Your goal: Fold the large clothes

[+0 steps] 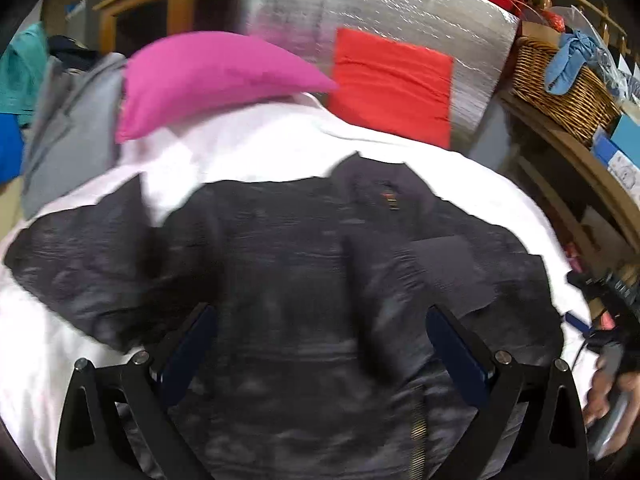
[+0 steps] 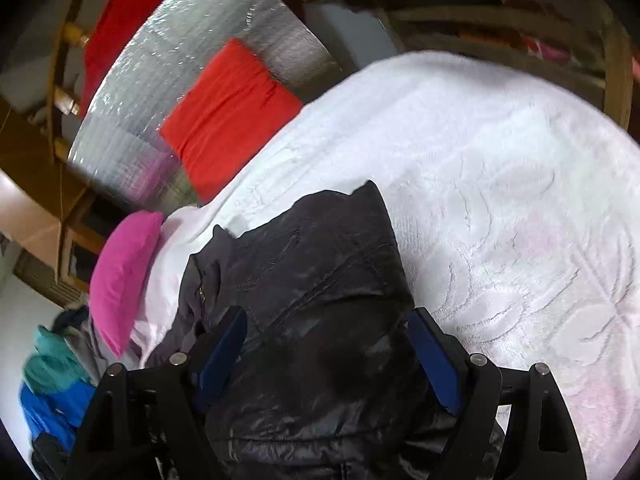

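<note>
The dark jacket (image 1: 304, 264) lies spread flat on the white bedspread (image 2: 500, 168), presumably so its panels can be folded, while the left gripper (image 1: 320, 344) and right gripper (image 2: 328, 344) hover above it, fingers open and gripping nothing.

Right wrist view. The right gripper (image 2: 326, 344) at 6 o'clock stands with its jaws wide apart over a dark padded jacket (image 2: 316, 280), its blue pads (image 2: 434, 356) flanking the fabric; whether they touch it cannot be told. The jacket lies on a white textured bedspread (image 2: 500, 184) extending toward 3 o'clock. A pink pillow (image 2: 124, 276) sits at 9 o'clock, a red cushion (image 2: 228, 116) at 11 o'clock against a silver foil panel (image 2: 216, 28).
</note>
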{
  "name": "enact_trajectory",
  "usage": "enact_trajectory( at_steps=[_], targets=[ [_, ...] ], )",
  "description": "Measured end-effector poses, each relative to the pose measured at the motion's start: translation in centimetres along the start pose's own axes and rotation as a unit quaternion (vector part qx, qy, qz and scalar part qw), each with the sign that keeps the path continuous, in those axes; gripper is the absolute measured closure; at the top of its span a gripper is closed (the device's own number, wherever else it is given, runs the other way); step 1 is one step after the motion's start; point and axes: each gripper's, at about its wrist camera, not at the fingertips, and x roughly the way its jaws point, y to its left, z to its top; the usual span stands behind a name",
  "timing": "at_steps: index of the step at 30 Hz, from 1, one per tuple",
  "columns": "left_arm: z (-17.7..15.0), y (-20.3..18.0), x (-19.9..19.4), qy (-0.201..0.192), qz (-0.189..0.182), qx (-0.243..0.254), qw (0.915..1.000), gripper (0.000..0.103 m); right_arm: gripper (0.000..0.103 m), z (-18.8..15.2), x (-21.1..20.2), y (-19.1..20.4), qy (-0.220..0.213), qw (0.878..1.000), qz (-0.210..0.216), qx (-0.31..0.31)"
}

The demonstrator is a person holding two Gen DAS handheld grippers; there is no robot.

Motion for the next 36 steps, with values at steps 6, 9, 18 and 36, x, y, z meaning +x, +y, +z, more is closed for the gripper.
enact_trajectory(
  at_steps=[6,9,18,36],
  targets=[
    [-0.4,-6.5,3.9,0.066,0.011,0.067,0.9955,0.0,0.018,0.0,1.9,-2.0,0.046,0.998,0.007,0.048],
    [-1.4,-8.6,6.2,0.075,0.072,0.12,0.9874,0.0,0.025,-0.2,2.4,-2.2,0.049,0.998,0.011,0.05],
    [-1.1,-4.5,6.5,0.091,0.056,0.059,0.9925,0.062,0.052,-0.5,3.4,-2.5,0.073,0.997,-0.027,0.029],
    [-3.7,27.7,-8.0,0.05,0.162,-0.197,0.9655,0.031,0.041,-5.6,-0.9,7.0,0.021,0.986,0.061,-0.155]
  ],
)
